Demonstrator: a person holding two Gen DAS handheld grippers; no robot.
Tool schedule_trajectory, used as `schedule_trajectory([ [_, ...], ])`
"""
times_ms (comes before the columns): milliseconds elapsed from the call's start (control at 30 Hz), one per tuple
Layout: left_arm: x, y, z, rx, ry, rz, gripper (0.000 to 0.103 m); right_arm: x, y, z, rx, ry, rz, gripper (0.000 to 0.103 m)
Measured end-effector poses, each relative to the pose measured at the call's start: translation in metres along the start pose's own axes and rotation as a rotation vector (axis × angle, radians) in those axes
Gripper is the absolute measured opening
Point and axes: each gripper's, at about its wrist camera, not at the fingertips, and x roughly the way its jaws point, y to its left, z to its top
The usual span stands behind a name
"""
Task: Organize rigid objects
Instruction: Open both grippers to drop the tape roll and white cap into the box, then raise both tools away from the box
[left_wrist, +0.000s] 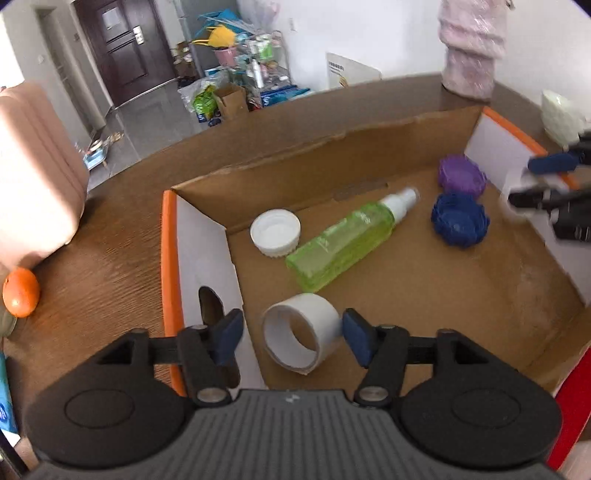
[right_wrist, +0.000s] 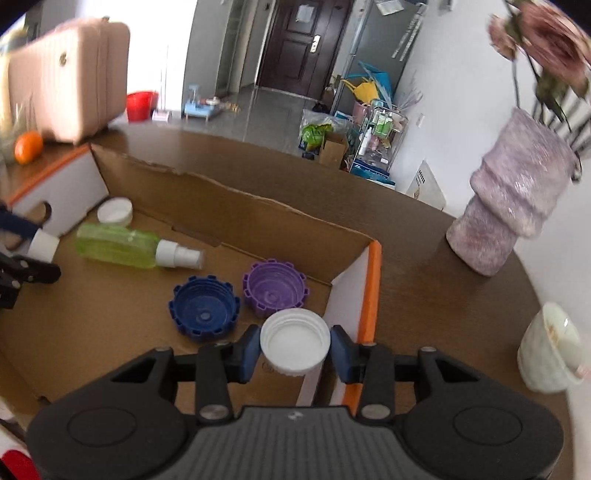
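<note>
An open cardboard box (left_wrist: 295, 162) lies on the wooden table. In it are a green spray bottle (left_wrist: 343, 240) on its side, a white lid (left_wrist: 275, 232), a blue cap (left_wrist: 460, 219) and a purple cap (left_wrist: 461, 173). My left gripper (left_wrist: 291, 338) hangs over the box's near left corner. A white tape roll (left_wrist: 306, 332) sits between its fingers, with a gap at the left pad. My right gripper (right_wrist: 295, 350) is at the box's right corner beside the blue cap (right_wrist: 203, 306) and purple cap (right_wrist: 275, 286). A white ribbed cap (right_wrist: 295, 341) lies between its pads, a slit showing on the right.
An orange (left_wrist: 20, 291) and a pink case (left_wrist: 33, 166) sit on the table left of the box. A mauve vase (right_wrist: 513, 206) with flowers and a white cup (right_wrist: 550, 347) stand to the right. The box's orange-edged wall (right_wrist: 373, 288) is close beside the right gripper.
</note>
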Motion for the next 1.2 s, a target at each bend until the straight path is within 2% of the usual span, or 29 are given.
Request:
schedule_trajectory([
  [67,-0.008,0.004,0.001,-0.038,-0.007,-0.040,0.071,-0.004,0.009,0.003,-0.042,-0.008,-0.021,0.050],
  [167,-0.029,0.006,0.003,-0.052,-0.033,-0.046,0.076,-0.022,0.010,0.007,-0.043,-0.033,-0.012,0.059],
  [367,-0.093,0.016,0.000,-0.098,-0.103,-0.048,0.082,-0.080,0.006,0.018,-0.029,-0.084,-0.006,0.064],
  [433,-0.116,0.019,-0.003,-0.116,-0.140,-0.040,0.084,-0.102,0.003,0.019,-0.017,-0.105,-0.007,0.065],
  [567,-0.161,0.023,-0.015,-0.148,-0.231,-0.041,0.086,-0.150,0.001,0.014,-0.005,-0.174,-0.030,0.077],
  [733,-0.208,0.020,-0.035,-0.155,-0.330,-0.025,0.091,-0.203,0.003,-0.004,0.017,-0.262,-0.044,0.077],
  [833,-0.234,0.021,-0.055,-0.172,-0.381,-0.070,0.095,-0.235,0.003,-0.019,0.055,-0.331,-0.047,0.079],
  [900,-0.249,0.019,-0.071,-0.171,-0.419,-0.075,0.096,-0.256,0.003,-0.032,0.092,-0.387,-0.043,0.081],
  [1067,-0.288,0.012,-0.131,-0.192,-0.555,-0.100,0.100,-0.297,0.014,-0.078,0.175,-0.518,-0.014,0.088],
  [1200,-0.309,0.002,-0.186,-0.199,-0.625,-0.101,0.102,-0.321,0.035,-0.124,0.214,-0.574,0.001,0.090],
])
